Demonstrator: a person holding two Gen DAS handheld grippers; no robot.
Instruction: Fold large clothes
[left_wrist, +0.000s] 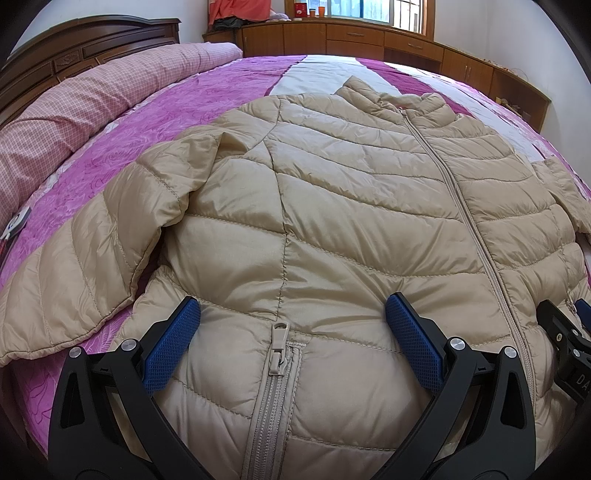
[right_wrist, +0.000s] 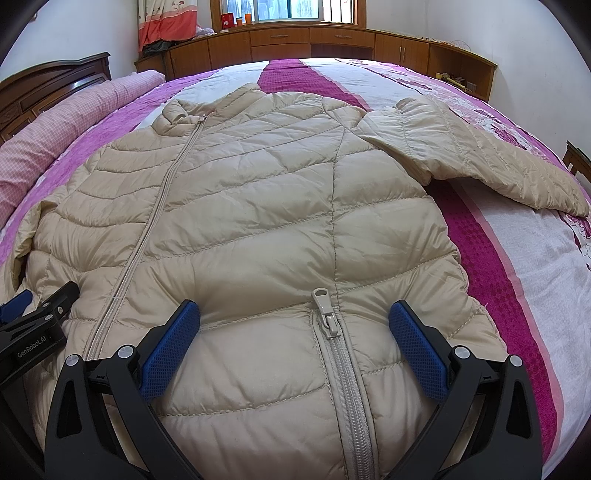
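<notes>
Across the bed (left_wrist: 155, 122) your beige puffer jacket (left_wrist: 351, 206) lies flat, front up, collar at the far end and hem nearest you. Its near hem runs under both grippers and off the bottom of each view, so you cannot see the edge itself. From the left wrist view the right sleeve is cut off at the frame's right; from the right wrist view the left sleeve is mostly hidden behind the jacket's body.

Your left gripper (left_wrist: 293, 345) hangs over the near left panel with its jaws spread wide, grasping nothing; the pocket zipper (left_wrist: 277, 350) lies between its blue, dimpled pads (left_wrist: 171, 347). Your right gripper (right_wrist: 293, 345) is likewise released, jaws wide over the near right panel, with the other pocket zip (right_wrist: 328, 321) between them. Whether the pads press the fabric or float just above it is hard to tell.

The shell is smooth, slightly glossy cloth quilted in curved, puffy bands, with a main zipper (right_wrist: 159, 206) closed up to the collar. The left sleeve (left_wrist: 85, 266) lies out to the left; the right sleeve (right_wrist: 480, 158) bends out to the far right. The bedspread is magenta and white with a floral pattern, and a pink checked quilt (left_wrist: 74, 110) is rolled along the left by a carved dark headboard (left_wrist: 74, 48).

"GenRobot.AI" is printed on the left gripper's black arm in the right wrist view.
</notes>
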